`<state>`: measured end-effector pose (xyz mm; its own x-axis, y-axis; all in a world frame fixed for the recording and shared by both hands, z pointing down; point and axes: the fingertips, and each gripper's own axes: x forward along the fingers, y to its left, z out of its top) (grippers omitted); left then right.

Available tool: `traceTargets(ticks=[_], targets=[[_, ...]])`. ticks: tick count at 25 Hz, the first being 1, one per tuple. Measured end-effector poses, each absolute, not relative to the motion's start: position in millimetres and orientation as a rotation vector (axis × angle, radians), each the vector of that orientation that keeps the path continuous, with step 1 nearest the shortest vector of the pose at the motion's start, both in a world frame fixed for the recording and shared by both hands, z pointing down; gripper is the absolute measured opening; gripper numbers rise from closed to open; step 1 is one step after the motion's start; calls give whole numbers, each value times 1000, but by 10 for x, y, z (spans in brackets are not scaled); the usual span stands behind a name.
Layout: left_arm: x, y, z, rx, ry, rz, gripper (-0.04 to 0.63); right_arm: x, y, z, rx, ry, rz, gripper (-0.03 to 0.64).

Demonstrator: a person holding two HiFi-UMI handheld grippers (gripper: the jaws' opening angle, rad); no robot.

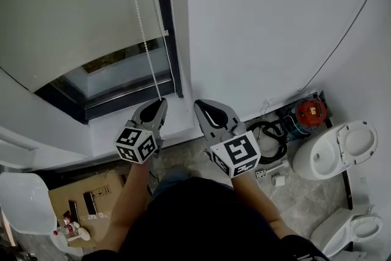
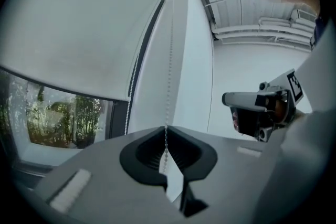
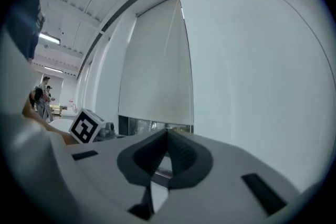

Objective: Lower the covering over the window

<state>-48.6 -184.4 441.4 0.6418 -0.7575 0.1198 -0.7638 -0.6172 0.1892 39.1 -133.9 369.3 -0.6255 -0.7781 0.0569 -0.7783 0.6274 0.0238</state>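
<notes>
Blind [image 1: 67, 3] cut off at top edge, bead chain [image 1: 142, 27] likewise, small items [image 1: 90, 202] on cardboard box [image 1: 61, 195] indistinct.

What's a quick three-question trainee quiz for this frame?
1. True or false: the roller blind fully covers the window.
2. What does the left tool clamp? A: bead chain. B: the blind's bottom edge. C: nothing.
3. Is anything between the right tool's jaws?

Key: 1 false, glass shows below the blind's edge. 2 A. 3 no, the jaws are shut and empty.
</notes>
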Motion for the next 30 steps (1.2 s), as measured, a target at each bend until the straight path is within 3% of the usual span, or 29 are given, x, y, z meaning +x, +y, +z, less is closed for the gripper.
traceTargets(ticks=[6, 9, 12, 20, 24, 30], targets=[[-607, -1865, 4395, 2621, -1418, 73, 21, 567, -1300, 3517, 1456, -2738, -108, 12], [-837, -1858, 4247, 2593, -1506, 31, 101, 609, -1298, 3517, 1482, -2715, -118, 12], [-1082, -1794, 3870, 2612, -1604, -54, 106, 642, -1329, 3441, 1523, -2709, -153, 12], [-1378, -1533, 3067, 2615, -1838, -80, 92, 549, -1430, 3012, 1584, -2679, -333, 12], [-1391, -1464, 2925, 2607, -1858, -136, 12, 482, -1491, 2730, 1641, -2670, -418, 12], [-1440, -1381, 2761, 2604, -1877, -152, 11, 284, -1472, 2628, 1631, -2669, -417, 12]])
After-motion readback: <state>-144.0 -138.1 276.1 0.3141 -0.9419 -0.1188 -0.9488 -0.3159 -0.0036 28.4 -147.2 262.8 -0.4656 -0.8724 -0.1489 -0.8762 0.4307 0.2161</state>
